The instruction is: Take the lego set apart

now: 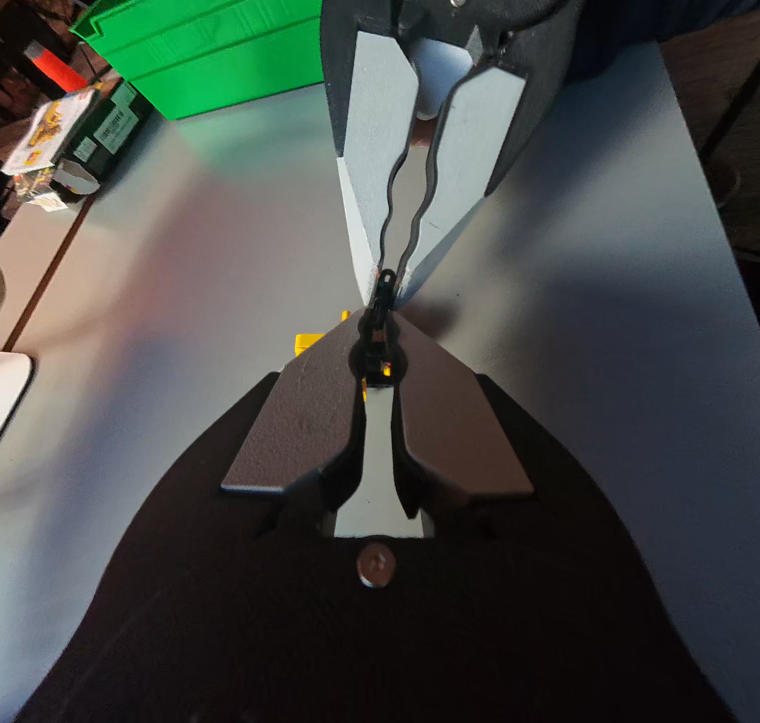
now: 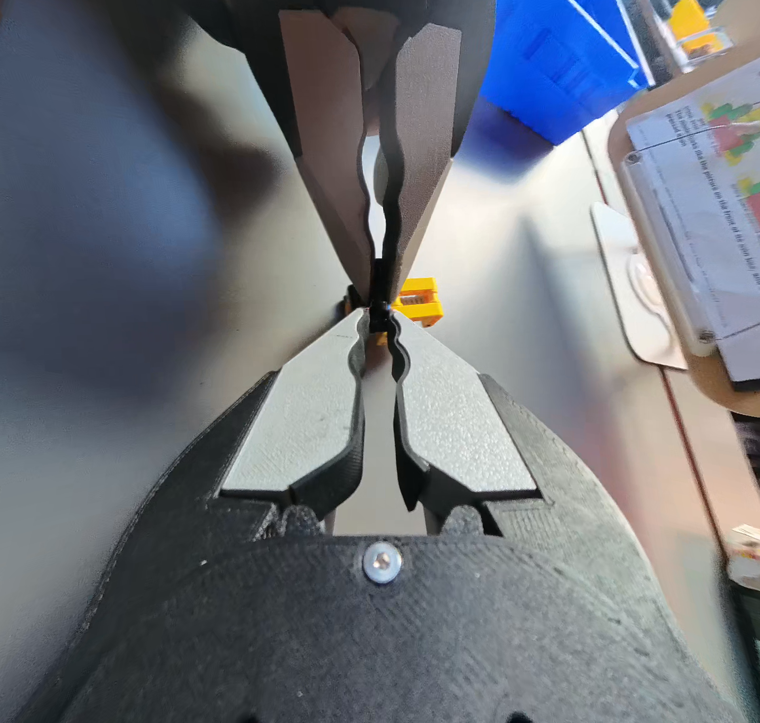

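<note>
Tips meet nose to nose over the grey worktop (image 1: 164, 292): in the left wrist view the left tool (image 1: 376, 335), with dark brown pads, reaches forward from the bottom of the picture, and the right tool (image 1: 384, 287), with pale grey pads, comes down toward it from the far side. Between them sits a slim black lego piece (image 1: 380, 324), its long axis running along the line from one tool to the other, so each tool is clenched on an opposite end of it. In the right wrist view the same pairing shows mirrored, the right tool (image 2: 378, 324) in the foreground pinching the black piece (image 2: 378, 304) and the left tool (image 2: 378, 279) closing on it from beyond. Both stand equally near, since both already grip it. My reading is that the separation will call for a pull straight apart along that shared axis, or a slight bend across it. Just past the tips a yellow lego block (image 2: 419, 302) lies on the worktop, whether joined to the black piece I cannot tell. Farther off stand a green bin (image 1: 205, 37) and a blue bin (image 2: 547, 65).
</note>
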Motion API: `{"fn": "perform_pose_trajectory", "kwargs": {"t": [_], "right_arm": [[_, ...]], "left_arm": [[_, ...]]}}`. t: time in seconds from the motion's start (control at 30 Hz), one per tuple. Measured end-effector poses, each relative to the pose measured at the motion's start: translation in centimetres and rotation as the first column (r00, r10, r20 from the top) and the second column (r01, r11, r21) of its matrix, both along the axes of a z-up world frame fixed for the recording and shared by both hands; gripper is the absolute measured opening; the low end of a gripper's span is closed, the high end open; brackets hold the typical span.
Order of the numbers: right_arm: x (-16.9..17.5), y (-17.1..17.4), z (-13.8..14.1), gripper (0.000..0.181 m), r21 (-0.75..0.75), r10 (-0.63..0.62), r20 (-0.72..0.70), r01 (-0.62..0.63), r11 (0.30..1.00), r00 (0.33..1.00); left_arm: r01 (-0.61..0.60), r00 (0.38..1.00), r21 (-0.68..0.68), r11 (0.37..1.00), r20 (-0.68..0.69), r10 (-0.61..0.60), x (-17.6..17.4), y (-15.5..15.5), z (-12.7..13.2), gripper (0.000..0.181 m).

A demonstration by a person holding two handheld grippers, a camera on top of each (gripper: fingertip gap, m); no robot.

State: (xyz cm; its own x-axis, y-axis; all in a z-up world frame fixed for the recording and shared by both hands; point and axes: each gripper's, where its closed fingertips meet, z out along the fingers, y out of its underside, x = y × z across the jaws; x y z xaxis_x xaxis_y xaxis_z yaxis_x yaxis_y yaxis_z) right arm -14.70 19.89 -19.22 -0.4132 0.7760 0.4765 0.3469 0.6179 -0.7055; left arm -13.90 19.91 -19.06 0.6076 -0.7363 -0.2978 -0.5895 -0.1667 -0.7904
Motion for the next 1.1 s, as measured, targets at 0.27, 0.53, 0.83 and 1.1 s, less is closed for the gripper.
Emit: {"fn": "perform_pose_trajectory", "kwargs": {"t": [0.27, 0.53, 0.83, 1.1], "right_arm": [[0.8, 0.0, 0.5, 0.006, 0.182, 0.000, -0.048, 0.009, 0.983, 0.999], [1.9, -1.0, 2.2, 0.006, 0.317, 0.044, -0.150, 0.006, 0.949, 0.988], [3.9, 4.9, 3.4, 0.006, 0.233, -0.130, -0.171, 0.169, 0.958, 0.977], [3.4, 6.9, -2.0, 0.005, 0.127, -0.186, 0.056, 0.178, 0.976, 0.981]], "left_arm": [[-0.002, 0.999, 0.050, 0.999, -0.053, 0.005, 0.3, -0.3, 0.2, 0.000], [0.041, 0.996, 0.192, 0.981, -0.089, -0.025, 1.3, -1.1, 1.7, 0.000], [-0.087, 0.995, 0.232, 0.969, 0.058, 0.076, -3.1, -0.7, 4.0, 0.000], [-0.065, 0.998, 0.187, 0.980, 0.010, 0.065, -2.1, 0.4, 1.0, 0.001]]}}
